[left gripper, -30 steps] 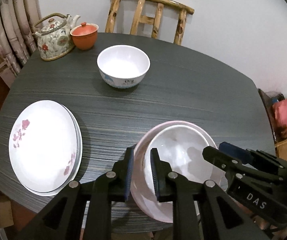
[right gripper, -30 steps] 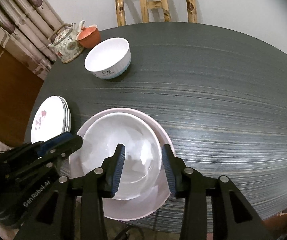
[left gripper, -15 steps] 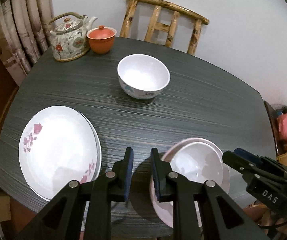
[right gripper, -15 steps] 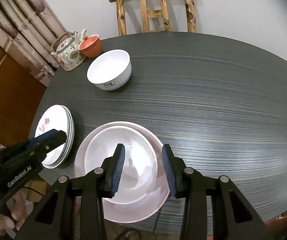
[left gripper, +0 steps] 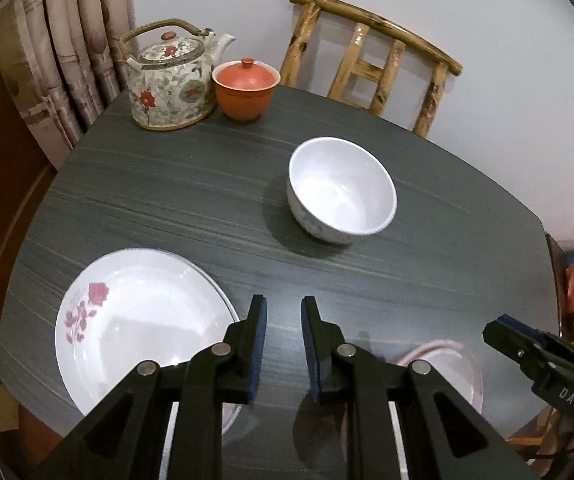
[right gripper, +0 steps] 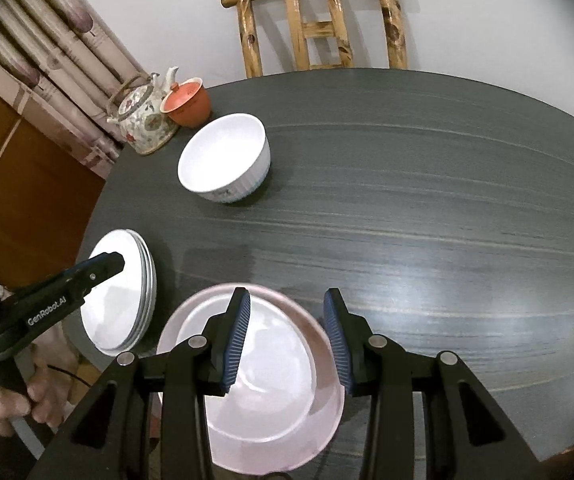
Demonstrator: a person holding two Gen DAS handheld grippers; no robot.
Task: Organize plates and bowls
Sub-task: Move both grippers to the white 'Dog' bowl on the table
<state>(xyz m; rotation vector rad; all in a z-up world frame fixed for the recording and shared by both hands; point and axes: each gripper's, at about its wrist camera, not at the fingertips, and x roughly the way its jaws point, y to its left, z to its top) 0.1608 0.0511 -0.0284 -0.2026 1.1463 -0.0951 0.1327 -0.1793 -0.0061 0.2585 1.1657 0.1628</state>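
Observation:
A white bowl [left gripper: 342,191] with blue print stands mid-table; it also shows in the right wrist view [right gripper: 225,158]. A stack of white plates with pink flowers [left gripper: 139,320] lies at the front left, seen from the right wrist too [right gripper: 121,288]. A white bowl sits nested in a pink bowl [right gripper: 259,376] at the front edge; only its rim [left gripper: 443,350] shows in the left wrist view. My left gripper [left gripper: 283,344] is open and empty, above the table between plates and pink bowl. My right gripper [right gripper: 287,336] is open and empty above the nested bowls.
A floral teapot [left gripper: 171,80] and an orange lidded cup [left gripper: 245,88] stand at the far left corner. A wooden chair [left gripper: 371,64] stands behind the dark table [right gripper: 427,208]. Curtains hang at the left.
Both grippers have pulled back and up from the nested bowls. The left gripper has swung left and its jaws have opened a little.

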